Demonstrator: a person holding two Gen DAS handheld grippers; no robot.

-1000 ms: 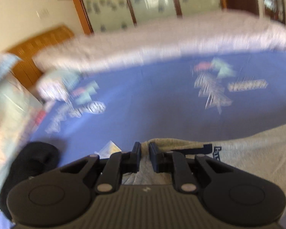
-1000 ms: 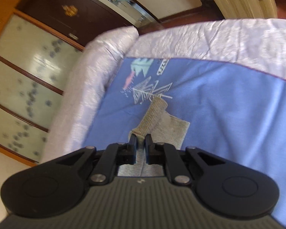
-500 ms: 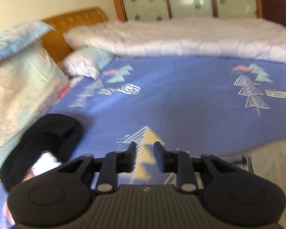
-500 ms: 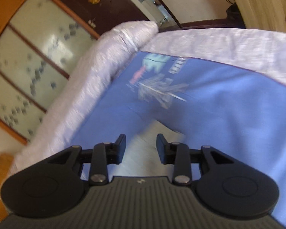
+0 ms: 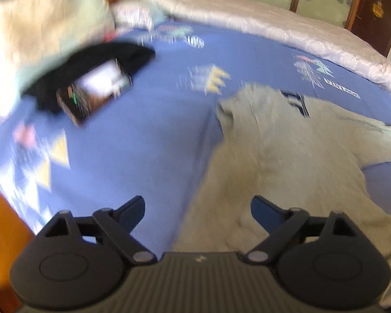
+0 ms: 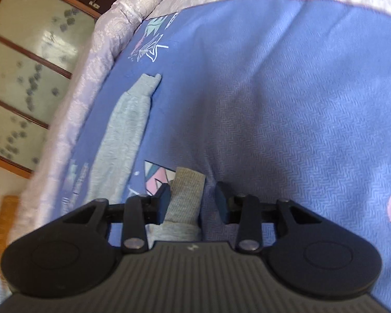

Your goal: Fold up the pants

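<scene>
Grey sweatpants (image 5: pixel 279 156) lie spread on the blue patterned bedsheet (image 5: pixel 143 143), waistband end at the far side, with a dark blue mark near it. My left gripper (image 5: pixel 197 206) is wide open above the sheet and the pants' near part, holding nothing. In the right wrist view one grey leg (image 6: pixel 127 130) stretches away at the left, and the other leg's ribbed cuff (image 6: pixel 186 195) lies between the fingers of my right gripper (image 6: pixel 193 200), which is open and not closed on it.
A phone (image 5: pixel 96 91) lies on a black garment (image 5: pixel 112 60) at the left, beside stacked pillows (image 5: pixel 39 31). A white quilt (image 5: pixel 273 23) runs along the bed's far edge. The wooden bed frame (image 5: pixel 2 234) shows at the lower left.
Both grippers were shut on the pants a second ago, then opened and let go. The left one pulled back and opened wide. The right one now hovers over a leg cuff.
</scene>
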